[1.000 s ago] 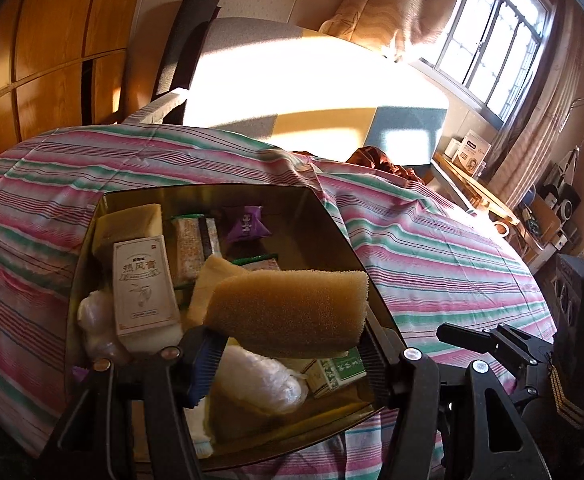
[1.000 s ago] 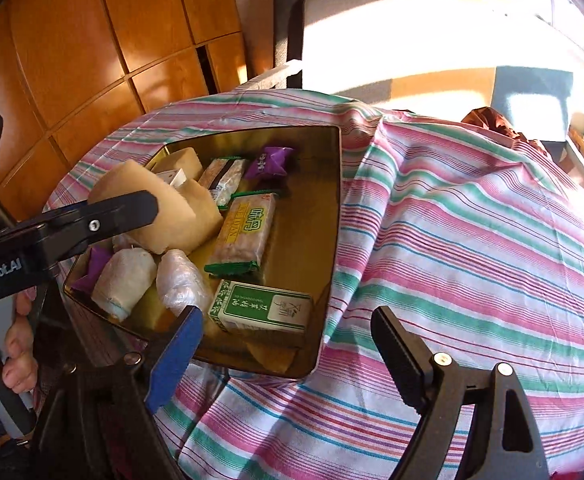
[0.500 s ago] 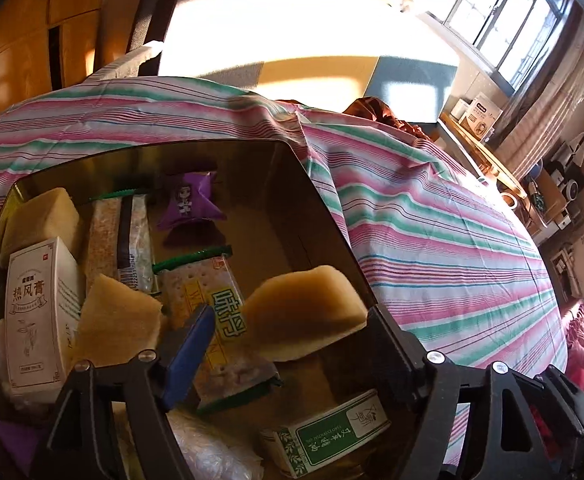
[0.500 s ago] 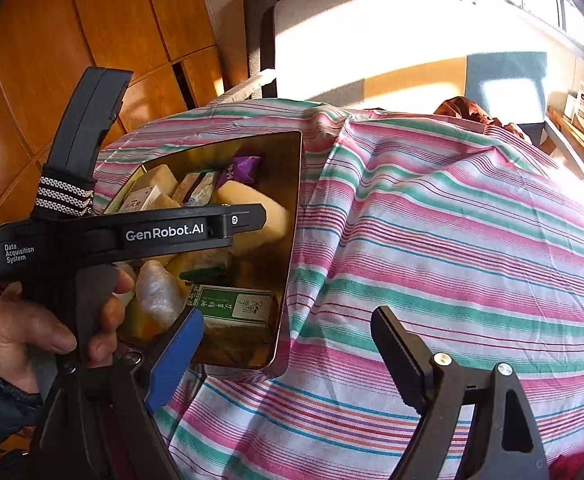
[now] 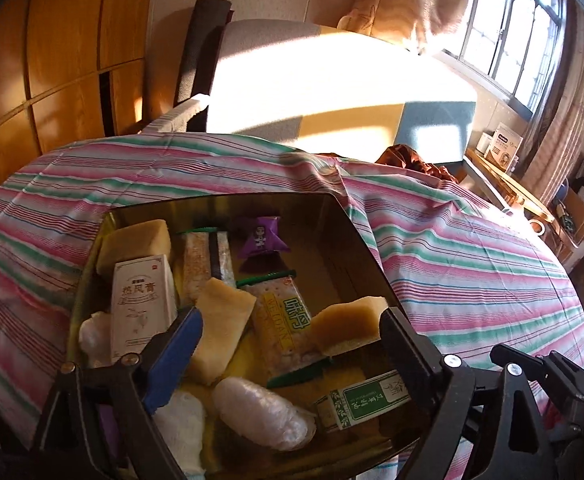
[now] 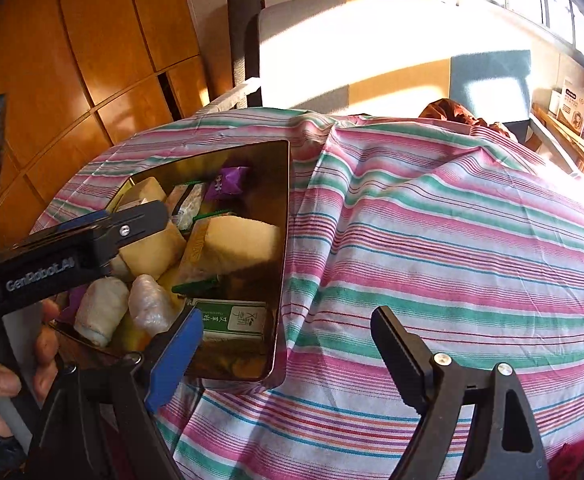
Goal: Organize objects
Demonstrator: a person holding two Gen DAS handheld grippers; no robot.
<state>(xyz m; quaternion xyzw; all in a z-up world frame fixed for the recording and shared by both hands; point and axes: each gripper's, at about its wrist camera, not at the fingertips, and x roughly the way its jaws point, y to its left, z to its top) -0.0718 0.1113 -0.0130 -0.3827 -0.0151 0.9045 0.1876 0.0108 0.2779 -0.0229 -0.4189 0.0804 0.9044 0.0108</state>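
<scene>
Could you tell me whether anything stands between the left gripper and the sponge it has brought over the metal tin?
Nothing visible does. The sponge lies in the metal tin on a cracker packet, right against the right finger of the left gripper, whose jaws are opening with no pad pressing it.

Three yellow sponges (image 5: pixel 350 326), two boxes (image 5: pixel 141 302), one purple candy (image 5: pixel 260 236)

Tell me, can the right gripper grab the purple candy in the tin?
Probably, though not easily. The right gripper is open and empty, but the purple candy lies at the tin's far end, and the left gripper hangs over the tin.
</scene>
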